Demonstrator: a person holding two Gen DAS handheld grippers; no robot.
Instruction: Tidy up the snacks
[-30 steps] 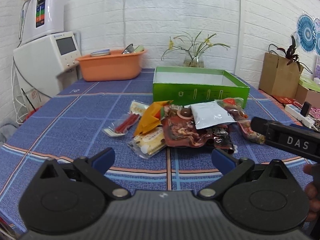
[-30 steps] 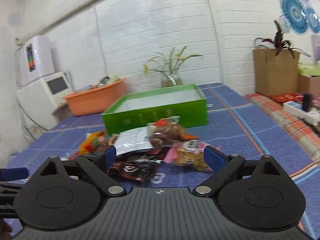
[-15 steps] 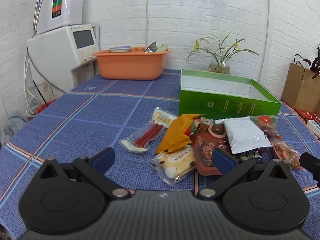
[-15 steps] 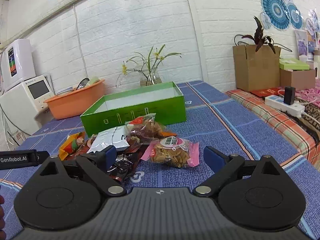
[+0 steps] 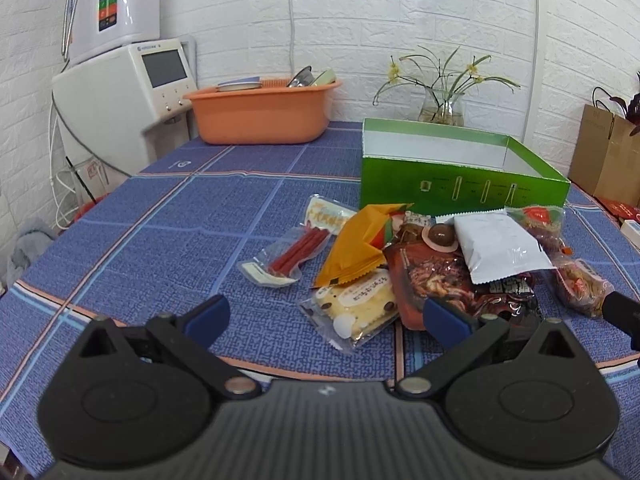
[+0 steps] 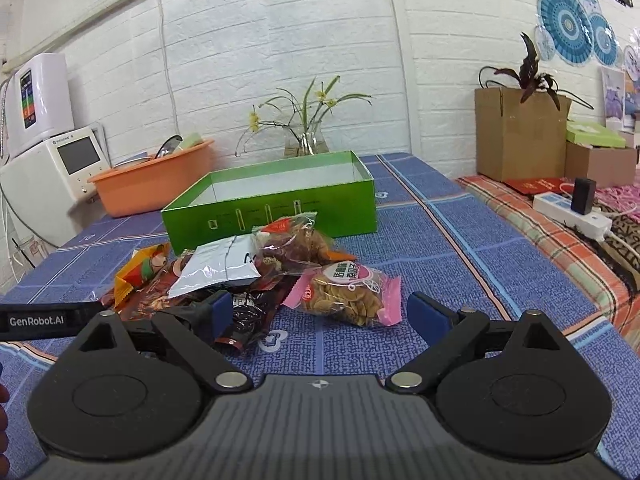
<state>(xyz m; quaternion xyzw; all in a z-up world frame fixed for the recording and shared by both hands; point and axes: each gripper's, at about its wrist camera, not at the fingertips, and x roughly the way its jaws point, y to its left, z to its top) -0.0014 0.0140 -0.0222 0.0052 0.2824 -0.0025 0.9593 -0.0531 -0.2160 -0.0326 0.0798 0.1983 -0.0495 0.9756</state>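
A heap of snack packets lies on the blue tablecloth in front of an open green box (image 5: 464,176) (image 6: 276,208). The left wrist view shows a clear pack of red sticks (image 5: 296,254), an orange packet (image 5: 360,242), a cream cookie pack (image 5: 356,300), a dark red pouch (image 5: 436,276) and a white pouch (image 5: 496,246). My left gripper (image 5: 326,318) is open, just short of the cookie pack. In the right wrist view a pink pack of biscuits (image 6: 348,294) lies nearest. My right gripper (image 6: 320,314) is open just before it, holding nothing.
An orange basin (image 5: 260,112) with dishes and a white appliance (image 5: 120,88) stand at the table's far left. A glass vase of flowers (image 6: 306,142) sits behind the box. Cardboard boxes (image 6: 516,132) and a power strip (image 6: 572,210) lie to the right, off the table.
Both grippers have swung and shifted: the left view turned leftward and drew nearer the pile, the right view turned rightward, bringing the pink biscuit pack between its fingers' line. Both stayed open.
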